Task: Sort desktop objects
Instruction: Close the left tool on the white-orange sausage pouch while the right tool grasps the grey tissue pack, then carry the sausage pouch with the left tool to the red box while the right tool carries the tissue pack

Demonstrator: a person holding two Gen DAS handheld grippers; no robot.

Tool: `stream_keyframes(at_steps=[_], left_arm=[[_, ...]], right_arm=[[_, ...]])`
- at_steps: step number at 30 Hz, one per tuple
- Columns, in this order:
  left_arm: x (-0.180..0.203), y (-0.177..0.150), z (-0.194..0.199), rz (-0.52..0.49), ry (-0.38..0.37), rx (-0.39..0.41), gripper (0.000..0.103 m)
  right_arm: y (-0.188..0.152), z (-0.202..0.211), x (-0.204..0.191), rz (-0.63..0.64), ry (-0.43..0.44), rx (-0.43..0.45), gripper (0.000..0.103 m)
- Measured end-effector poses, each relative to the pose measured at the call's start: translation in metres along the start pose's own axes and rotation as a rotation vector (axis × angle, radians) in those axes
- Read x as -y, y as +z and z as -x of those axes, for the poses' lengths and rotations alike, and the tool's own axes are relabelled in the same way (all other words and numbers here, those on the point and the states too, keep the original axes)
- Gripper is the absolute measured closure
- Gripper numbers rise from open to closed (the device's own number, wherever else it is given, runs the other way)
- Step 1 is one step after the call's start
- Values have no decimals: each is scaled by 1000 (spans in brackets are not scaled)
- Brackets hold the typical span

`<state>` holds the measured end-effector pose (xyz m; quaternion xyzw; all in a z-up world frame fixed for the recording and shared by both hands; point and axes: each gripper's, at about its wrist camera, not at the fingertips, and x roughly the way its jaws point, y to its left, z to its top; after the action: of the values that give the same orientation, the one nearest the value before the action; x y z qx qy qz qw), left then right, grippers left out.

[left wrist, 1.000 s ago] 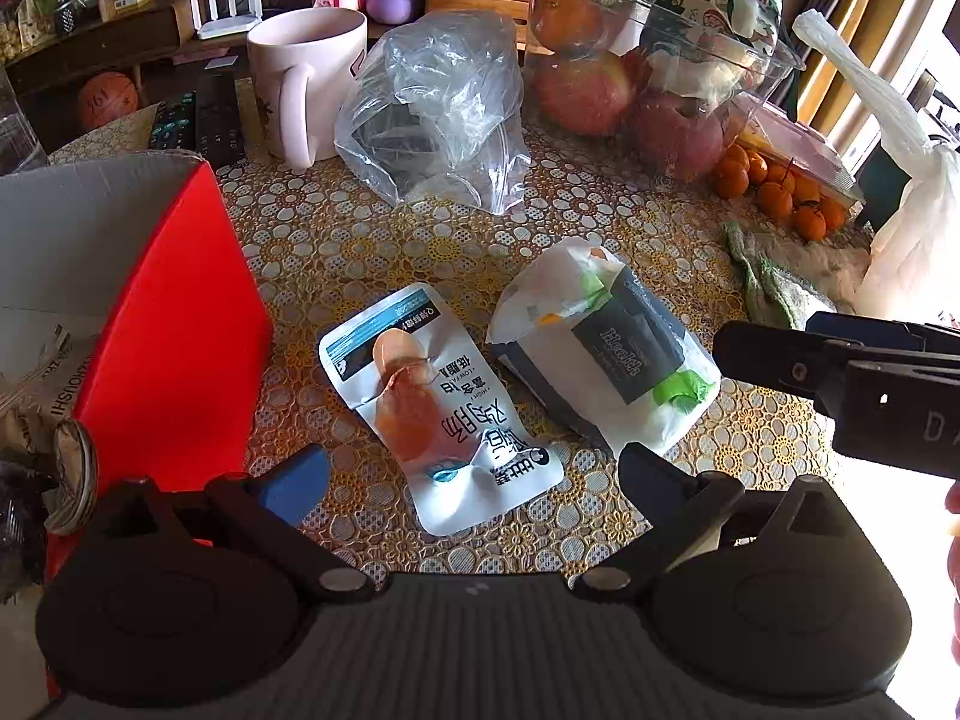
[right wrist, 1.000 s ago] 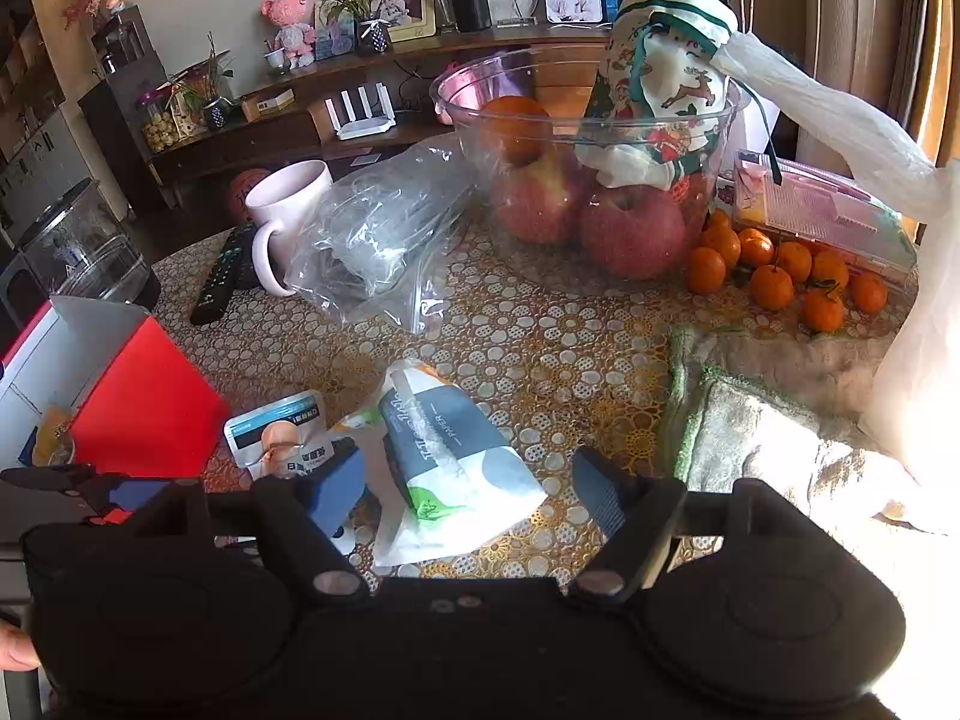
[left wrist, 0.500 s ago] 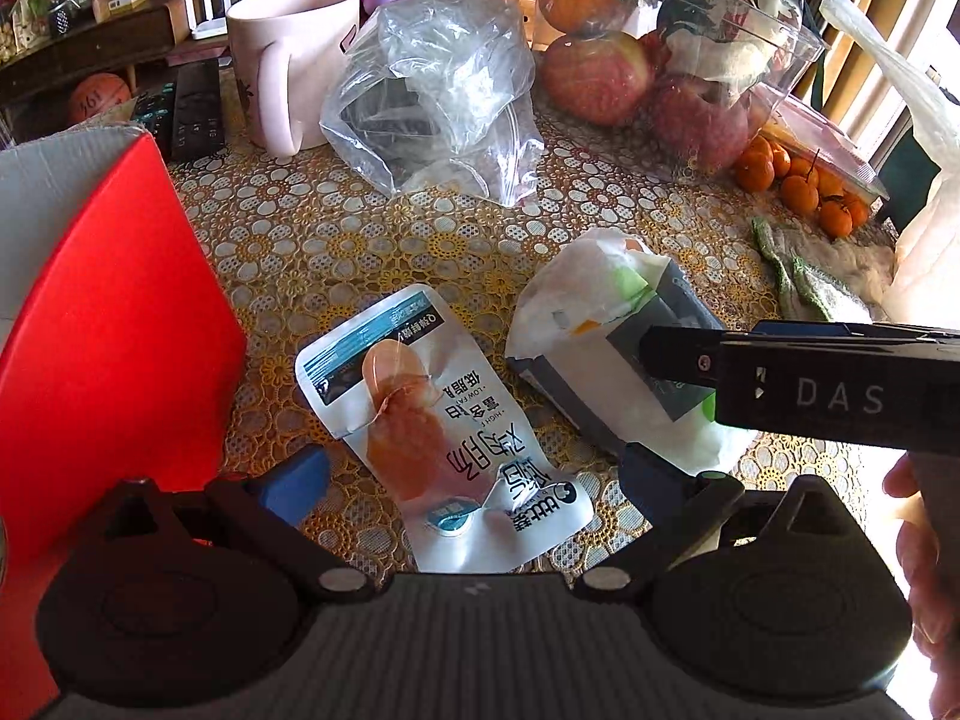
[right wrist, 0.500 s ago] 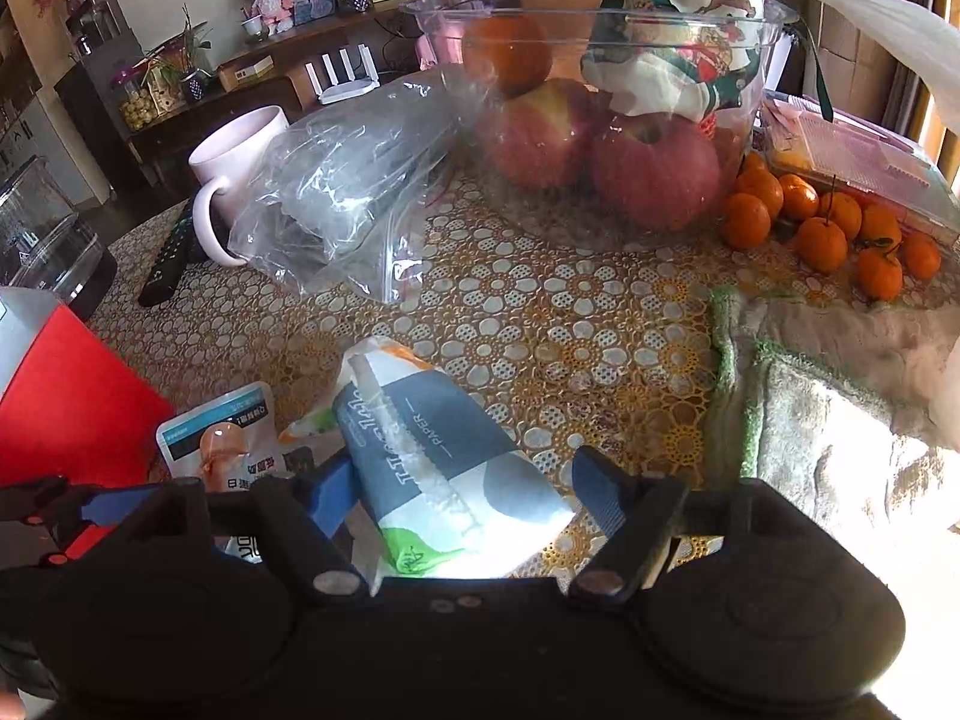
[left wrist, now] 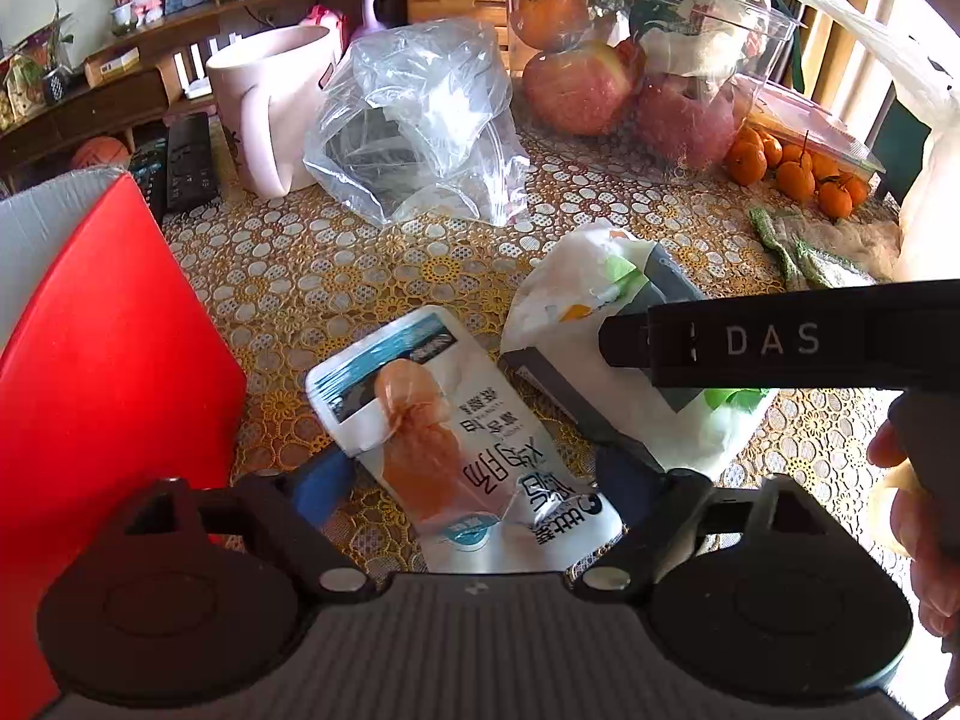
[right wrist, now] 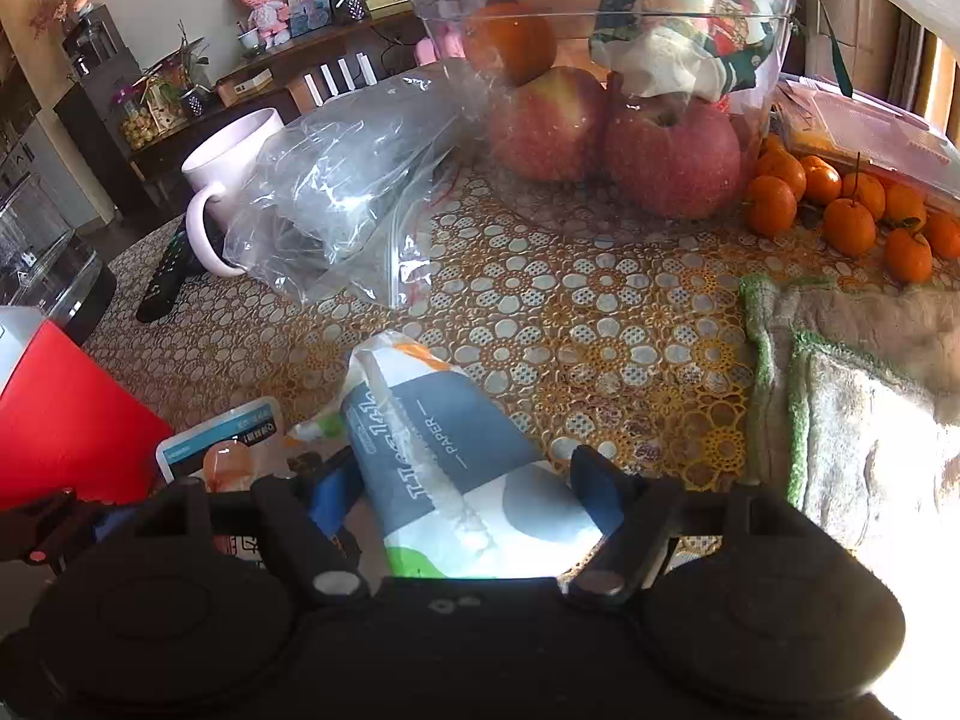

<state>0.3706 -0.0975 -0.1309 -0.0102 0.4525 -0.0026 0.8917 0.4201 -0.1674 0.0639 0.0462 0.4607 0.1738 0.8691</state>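
Left gripper (left wrist: 471,477): jaws spread wide, one blue-padded finger on each side of the snack pouch (left wrist: 456,450). The pouch lies flat on the tablecloth (left wrist: 336,276), its lower end between the fingers. Neither pad visibly presses it; contact cannot be confirmed.

Right gripper (right wrist: 465,489): jaws also wide, straddling the tissue pack (right wrist: 456,480). The pack lies on the tablecloth (right wrist: 600,324) with its near end between the two fingers and its far end pointing away toward the plastic bag (right wrist: 354,192). The right pad sits just beside the pack's edge; the left pad stands slightly apart from it.

In the left wrist view, the right gripper (left wrist: 606,342) enters from the right as a black bar marked "DAS", positioned over the tissue pack (left wrist: 606,354). The pack lies just beside the pouch, to its right.

The red box (left wrist: 102,360) stands to the left of the pouch, near the left finger. In the right wrist view the pouch (right wrist: 228,444) appears between the red box (right wrist: 66,420) and the pack.

Behind both items: the plastic bag (left wrist: 420,120), a mug (left wrist: 270,102), a fruit bowl (right wrist: 606,78), tangerines (right wrist: 840,204) and a cloth (right wrist: 870,420).
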Motion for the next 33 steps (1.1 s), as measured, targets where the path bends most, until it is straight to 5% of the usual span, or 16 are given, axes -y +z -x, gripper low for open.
stream_keyframes(at_steps=[12, 26, 31, 33], left_arm=[[-11, -2, 5, 55, -27, 42, 46], [-5, -16, 26, 31, -113, 54, 64], [-5, -15, 26, 25, -124, 45, 54], [-3, -13, 26, 8, -114, 51, 22]], right_arm=[[-10, 20, -1, 26, -4, 16, 59], [-38, 67, 9, 43, -17, 54, 64], [-44, 76, 13, 49, -20, 54, 64], [-43, 75, 15, 45, -25, 53, 64]])
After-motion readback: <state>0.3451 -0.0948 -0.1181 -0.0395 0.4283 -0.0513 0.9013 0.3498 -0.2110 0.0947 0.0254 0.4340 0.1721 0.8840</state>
